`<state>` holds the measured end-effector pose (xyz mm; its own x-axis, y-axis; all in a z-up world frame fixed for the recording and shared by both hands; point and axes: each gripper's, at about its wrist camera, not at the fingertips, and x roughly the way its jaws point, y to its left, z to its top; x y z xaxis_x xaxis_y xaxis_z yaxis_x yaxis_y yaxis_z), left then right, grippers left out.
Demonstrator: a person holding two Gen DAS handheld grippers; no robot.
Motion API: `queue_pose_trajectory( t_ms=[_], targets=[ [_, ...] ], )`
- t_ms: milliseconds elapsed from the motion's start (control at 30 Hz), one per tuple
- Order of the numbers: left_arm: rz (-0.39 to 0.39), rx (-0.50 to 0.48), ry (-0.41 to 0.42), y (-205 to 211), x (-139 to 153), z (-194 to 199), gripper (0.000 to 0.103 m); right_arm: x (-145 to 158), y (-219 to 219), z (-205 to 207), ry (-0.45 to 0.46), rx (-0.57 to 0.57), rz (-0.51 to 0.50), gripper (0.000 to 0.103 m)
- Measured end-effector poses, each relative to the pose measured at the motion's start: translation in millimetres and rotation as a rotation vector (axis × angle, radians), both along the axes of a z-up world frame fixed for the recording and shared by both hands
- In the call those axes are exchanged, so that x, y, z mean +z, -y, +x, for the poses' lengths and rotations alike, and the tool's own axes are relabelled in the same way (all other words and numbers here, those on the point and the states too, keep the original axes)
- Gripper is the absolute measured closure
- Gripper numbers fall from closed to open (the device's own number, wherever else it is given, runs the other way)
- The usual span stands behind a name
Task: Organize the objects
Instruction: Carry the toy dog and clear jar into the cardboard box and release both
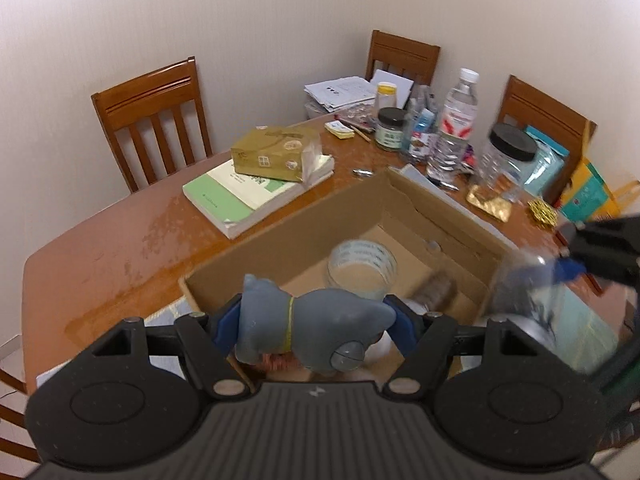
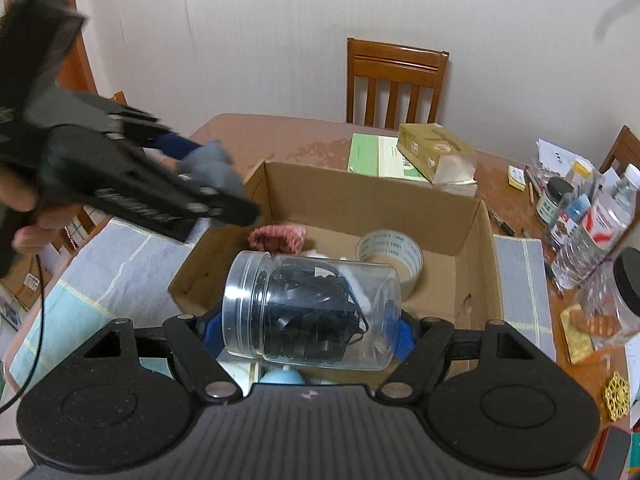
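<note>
1. Left wrist view: we see our left gripper [image 1: 316, 322] clamped on a grey cat-shaped toy [image 1: 308, 330], its blue pads pressing on both ends, the toy lying crosswise with a thin yellow band round its neck.
2. The toy hangs above the near edge of an open cardboard box [image 1: 304, 224] that stands on a brown wooden table [image 1: 120, 240].
3. Inside the box we make out a roll of clear tape [image 1: 362, 268] standing on its edge and a blurred dark item beside it that we cannot identify.
4. Beyond the box, a gold tissue box [image 1: 276, 152] rests on a green and white book [image 1: 244, 196]; well to the right stand a water bottle [image 1: 454, 120] and a black-lidded clear container [image 1: 508, 156].
5. Right wrist view: our right gripper [image 2: 310, 330] grips a clear plastic jar [image 2: 312, 308] lying on its side, lidless mouth to the left, with black strips packed inside.
6. The jar is held over the near wall of the same box; a pink knitted item [image 2: 278, 238] lies in the box behind it.
7. At the upper left of this view the left gripper appears blurred, held in a person's hand [image 2: 28, 216], with the grey toy just past the box's far left corner.
</note>
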<state>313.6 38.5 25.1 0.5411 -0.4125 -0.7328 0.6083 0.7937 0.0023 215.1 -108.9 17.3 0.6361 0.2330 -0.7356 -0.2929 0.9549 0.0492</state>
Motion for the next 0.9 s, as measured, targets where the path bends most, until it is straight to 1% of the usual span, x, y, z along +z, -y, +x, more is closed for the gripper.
queue_pose_trajectory(
  t_ms=[233, 300, 333, 367, 433, 467, 633, 733, 833, 900],
  targets=[
    [-0.003, 0.032, -0.025, 20.2, -18.1, 39.5, 0.029, -5.3, -1.4, 31.2, -0.005, -0.001, 0.004, 0.023],
    [-0.005, 0.048, -0.033, 24.3, -25.0, 48.8, 0.024, -8.5, -2.4, 35.5, -0.007, 0.013, 0.005, 0.017],
    [-0.002, 0.063, -0.031, 25.8, -28.2, 52.9, 0.014, -10.6, -3.1, 36.6, -0.006, 0.019, 0.002, 0.008],
    [0.000, 0.078, -0.020, 26.2, -29.7, 53.5, 0.007, -12.0, -3.9, 36.8, -0.002, 0.025, -0.004, 0.000],
    [0.000, 0.101, 0.010, 26.4, -31.5, 54.7, 0.006, -14.2, -4.2, 35.4, 0.015, 0.039, -0.022, 0.000],
    [-0.002, 0.104, 0.011, 26.1, -31.7, 55.1, 0.006, -15.5, -3.7, 35.8, 0.014, 0.043, -0.029, 0.000],
    [-0.026, 0.128, -0.021, 21.9, -25.6, 52.0, 0.005, -23.1, 5.2, 39.8, -0.017, 0.024, -0.039, 0.000],
    [-0.027, 0.147, 0.001, 20.0, -19.6, 40.9, 0.002, -23.7, 11.0, 38.1, -0.030, 0.012, -0.032, 0.000],
    [-0.034, 0.182, 0.031, 15.3, -17.5, 24.6, 0.001, -27.3, 15.3, 28.3, -0.015, -0.012, -0.043, 0.000],
    [-0.035, 0.177, 0.038, 12.1, -17.4, 14.0, 0.001, -33.2, 19.6, 20.6, -0.013, -0.023, -0.034, 0.000]
  ],
)
